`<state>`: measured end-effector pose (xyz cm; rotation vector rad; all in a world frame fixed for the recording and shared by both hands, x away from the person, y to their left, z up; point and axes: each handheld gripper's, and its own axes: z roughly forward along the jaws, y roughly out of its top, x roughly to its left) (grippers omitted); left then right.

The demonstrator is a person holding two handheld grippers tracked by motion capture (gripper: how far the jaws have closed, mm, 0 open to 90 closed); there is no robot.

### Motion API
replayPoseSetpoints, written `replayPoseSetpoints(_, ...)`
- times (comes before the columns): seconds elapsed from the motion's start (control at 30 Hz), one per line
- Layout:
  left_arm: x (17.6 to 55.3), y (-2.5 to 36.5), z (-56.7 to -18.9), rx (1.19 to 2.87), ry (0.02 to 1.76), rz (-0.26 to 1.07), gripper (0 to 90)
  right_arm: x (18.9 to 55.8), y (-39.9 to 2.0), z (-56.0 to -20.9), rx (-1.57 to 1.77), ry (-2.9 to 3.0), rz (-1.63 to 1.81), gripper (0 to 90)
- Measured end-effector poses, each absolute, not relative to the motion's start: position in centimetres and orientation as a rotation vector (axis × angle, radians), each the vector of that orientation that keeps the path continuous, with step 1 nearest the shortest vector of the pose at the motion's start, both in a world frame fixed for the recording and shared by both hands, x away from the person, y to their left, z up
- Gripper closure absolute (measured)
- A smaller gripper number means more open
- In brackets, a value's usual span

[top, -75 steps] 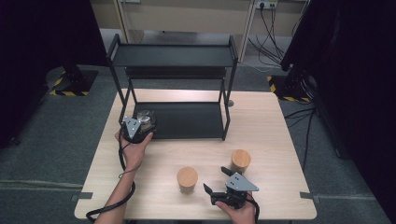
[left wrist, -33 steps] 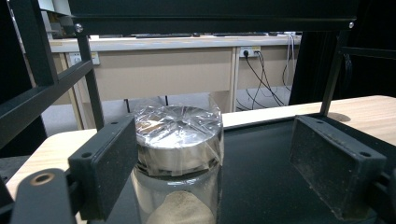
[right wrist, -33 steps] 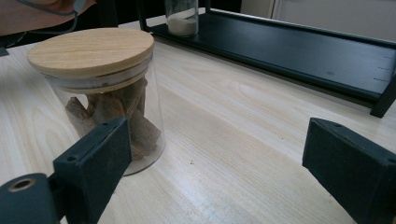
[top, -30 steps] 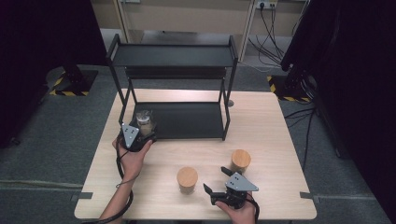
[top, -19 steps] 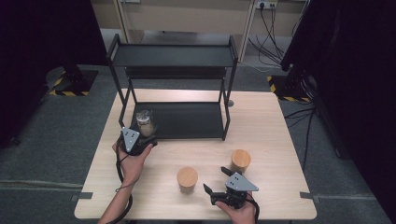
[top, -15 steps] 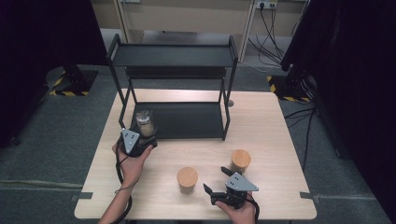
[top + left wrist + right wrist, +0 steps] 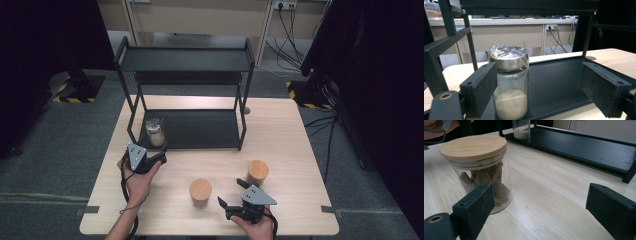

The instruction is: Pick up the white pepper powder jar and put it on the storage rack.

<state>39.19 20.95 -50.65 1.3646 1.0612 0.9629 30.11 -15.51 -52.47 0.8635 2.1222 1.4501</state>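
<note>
Now back the left gripper (image 7: 159, 156) straight off the sand jar (image 7: 510, 85) (jaws wide apart, no contact) w/o clipping the rack (image 7: 239, 127).

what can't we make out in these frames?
- Shelf jar: left gripper view, the near jaw pad covers its lower left side; its contents read as pale powder, kind unclear.
- Right lidded jar: high view, its wooden lid hides the contents.
- Middle jar: right gripper view, the jaw pad covers its base; brown pieces inside, kind unclear.
- Right gripper: high view, too small to judge the gap.
</note>
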Motion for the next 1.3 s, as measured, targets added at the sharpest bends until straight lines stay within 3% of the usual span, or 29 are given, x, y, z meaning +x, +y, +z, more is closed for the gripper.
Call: replayPoseSetpoints(1.3, 33.8, 21.5, -51.6, 1.417, 1.001, 0.892, 12.8, 30.1, -15.5, -52.5, 0.861, 2.121, 1.453, 8.6)
